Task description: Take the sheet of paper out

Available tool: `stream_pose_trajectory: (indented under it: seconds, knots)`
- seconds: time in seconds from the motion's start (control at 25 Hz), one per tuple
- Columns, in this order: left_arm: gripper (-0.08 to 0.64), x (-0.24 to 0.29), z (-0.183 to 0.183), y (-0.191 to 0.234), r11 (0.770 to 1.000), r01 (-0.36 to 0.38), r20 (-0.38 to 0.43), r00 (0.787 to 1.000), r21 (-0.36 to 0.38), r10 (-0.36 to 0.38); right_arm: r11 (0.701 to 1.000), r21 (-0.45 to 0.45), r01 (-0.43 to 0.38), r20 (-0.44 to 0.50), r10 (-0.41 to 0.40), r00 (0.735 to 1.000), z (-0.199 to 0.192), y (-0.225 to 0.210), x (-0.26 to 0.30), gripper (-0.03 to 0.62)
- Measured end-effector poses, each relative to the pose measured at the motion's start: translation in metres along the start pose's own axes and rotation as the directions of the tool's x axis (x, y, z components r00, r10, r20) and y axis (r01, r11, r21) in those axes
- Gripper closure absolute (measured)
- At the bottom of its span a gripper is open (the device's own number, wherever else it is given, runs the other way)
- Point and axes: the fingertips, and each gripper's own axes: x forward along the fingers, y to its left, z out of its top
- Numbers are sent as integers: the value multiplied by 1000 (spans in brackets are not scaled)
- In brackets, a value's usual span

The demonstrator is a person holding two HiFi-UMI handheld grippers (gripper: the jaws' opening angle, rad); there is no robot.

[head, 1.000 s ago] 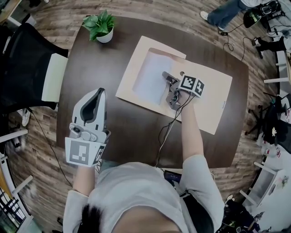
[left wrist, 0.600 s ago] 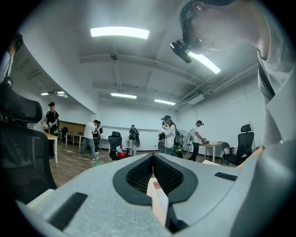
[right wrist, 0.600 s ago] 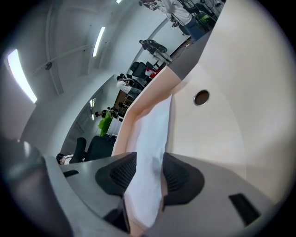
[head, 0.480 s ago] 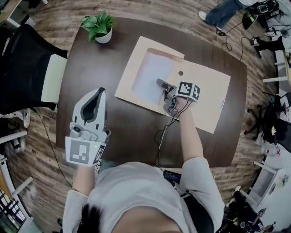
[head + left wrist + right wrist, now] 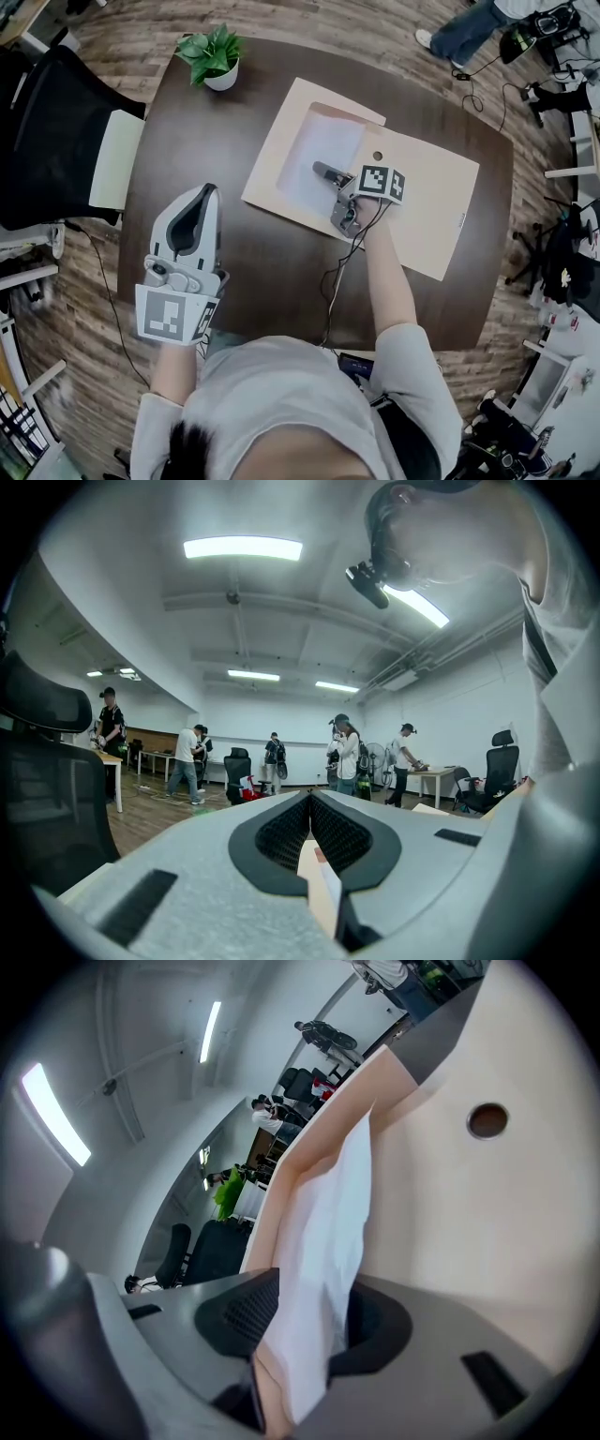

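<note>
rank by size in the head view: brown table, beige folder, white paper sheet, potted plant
1. dark brown wooden table
2. beige paper folder
3. white sheet of paper, counting only its visible part
4. green potted plant

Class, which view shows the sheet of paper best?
Head view: the sheet of paper lies mostly exposed in the folder. Right gripper view shows the part the right gripper pinches between its fingers. Left gripper view shows none clearly.
</note>
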Motion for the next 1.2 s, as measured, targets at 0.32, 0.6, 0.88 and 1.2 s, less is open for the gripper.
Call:
stream_pose_trajectory:
  seconds: [0.32, 0.6, 0.88, 1.2]
  knots:
    - [551, -6, 2, 3, 1000, -18, 0, 1000, 8, 18, 996, -37, 84, 19, -84, 996, 4, -8, 6, 572]
    - [551, -10, 5, -3, 1000, -14, 4, 1000, 15, 14, 990, -39, 133, 38, -131, 991, 4, -19, -16, 577]
    - [551, -12, 10, -14, 1000, 0, 14, 1000, 22, 0, 985, -9, 170, 74, -169, 983, 5, -35, -46, 578]
    - [551, -11, 18, -30, 999, 35, 30, 999, 32, -35, 978, 14, 210, 121, -210, 970, 8, -49, -85, 578]
